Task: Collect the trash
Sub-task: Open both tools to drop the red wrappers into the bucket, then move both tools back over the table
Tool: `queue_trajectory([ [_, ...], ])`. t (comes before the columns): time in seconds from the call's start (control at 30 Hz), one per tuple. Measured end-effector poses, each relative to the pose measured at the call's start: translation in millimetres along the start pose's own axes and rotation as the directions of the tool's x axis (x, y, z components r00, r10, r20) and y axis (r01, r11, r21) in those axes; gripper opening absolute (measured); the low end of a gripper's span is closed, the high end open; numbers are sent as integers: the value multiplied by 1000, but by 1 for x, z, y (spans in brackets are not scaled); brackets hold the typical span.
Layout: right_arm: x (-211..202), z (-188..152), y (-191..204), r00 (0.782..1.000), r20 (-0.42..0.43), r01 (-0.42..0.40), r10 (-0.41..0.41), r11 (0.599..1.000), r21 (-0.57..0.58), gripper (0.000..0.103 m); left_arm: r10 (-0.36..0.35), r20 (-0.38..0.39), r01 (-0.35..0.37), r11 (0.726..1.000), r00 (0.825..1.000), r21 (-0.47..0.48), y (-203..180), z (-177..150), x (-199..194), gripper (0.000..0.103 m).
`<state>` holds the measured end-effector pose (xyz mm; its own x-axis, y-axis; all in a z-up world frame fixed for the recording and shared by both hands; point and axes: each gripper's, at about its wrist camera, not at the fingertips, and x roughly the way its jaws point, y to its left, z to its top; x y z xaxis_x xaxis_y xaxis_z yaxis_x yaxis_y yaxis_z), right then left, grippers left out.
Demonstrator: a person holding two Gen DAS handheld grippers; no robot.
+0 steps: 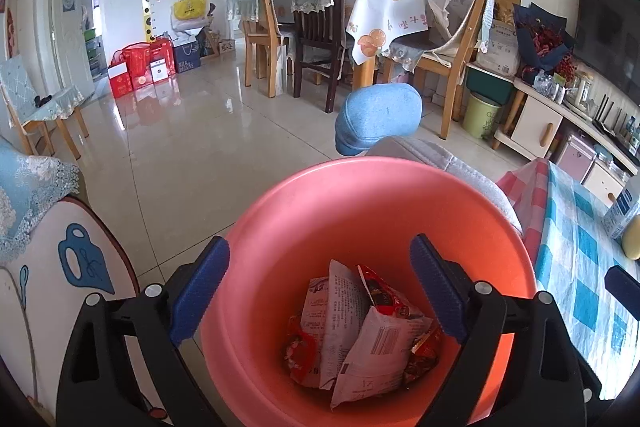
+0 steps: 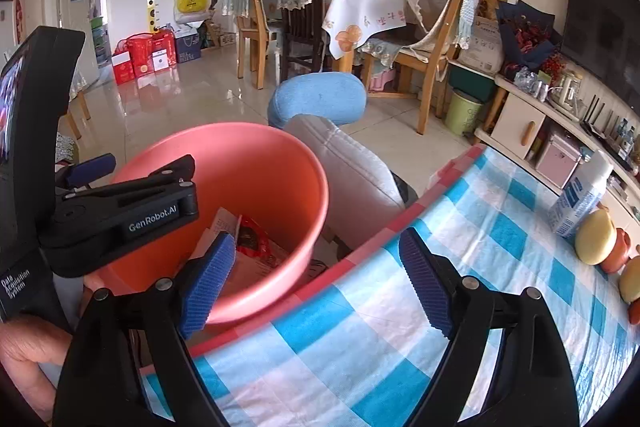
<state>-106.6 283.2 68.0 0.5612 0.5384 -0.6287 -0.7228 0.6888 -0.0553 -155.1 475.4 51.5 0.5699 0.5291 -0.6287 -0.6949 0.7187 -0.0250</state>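
A salmon-pink plastic bin (image 1: 372,195) stands on the floor beside the table, seen also in the right wrist view as the bin (image 2: 256,155). Crumpled wrappers (image 1: 360,331), white printed and red, lie at its bottom. My left gripper (image 1: 320,287) hangs over the bin mouth, open, with nothing between its blue pads. In the right wrist view the left gripper's black body (image 2: 120,211) sits over the bin's near rim. My right gripper (image 2: 316,279) is open and empty above the table edge, its left pad over the bin rim and its right pad over the checked cloth (image 2: 400,347).
The table carries a blue-and-white carton (image 2: 580,199), yellow round objects (image 2: 596,237) and an orange cup at its right side. A grey and blue padded chair (image 2: 320,99) stands behind the bin. Dining chairs, a covered table and a green bin (image 2: 464,117) stand farther back.
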Motion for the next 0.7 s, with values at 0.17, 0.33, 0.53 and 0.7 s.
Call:
queue_trajectory([
  [0.17,-10,-7,-13,999,7,46,-46,999,16,88,-1,15,0,999,1000,37,-11,1,-6,93],
  [0.33,-21,-15,-30,997,8,78,-79,995,54,89,-7,29,4,997,1000,80,-27,-1,-15,94],
  [0.53,-35,-28,-53,993,-6,114,-114,988,100,89,-28,51,21,989,998,144,-52,-3,-28,94],
  [0.7,-49,-41,-66,989,-11,149,-149,982,120,89,-59,66,46,982,996,183,-71,-7,-41,94],
])
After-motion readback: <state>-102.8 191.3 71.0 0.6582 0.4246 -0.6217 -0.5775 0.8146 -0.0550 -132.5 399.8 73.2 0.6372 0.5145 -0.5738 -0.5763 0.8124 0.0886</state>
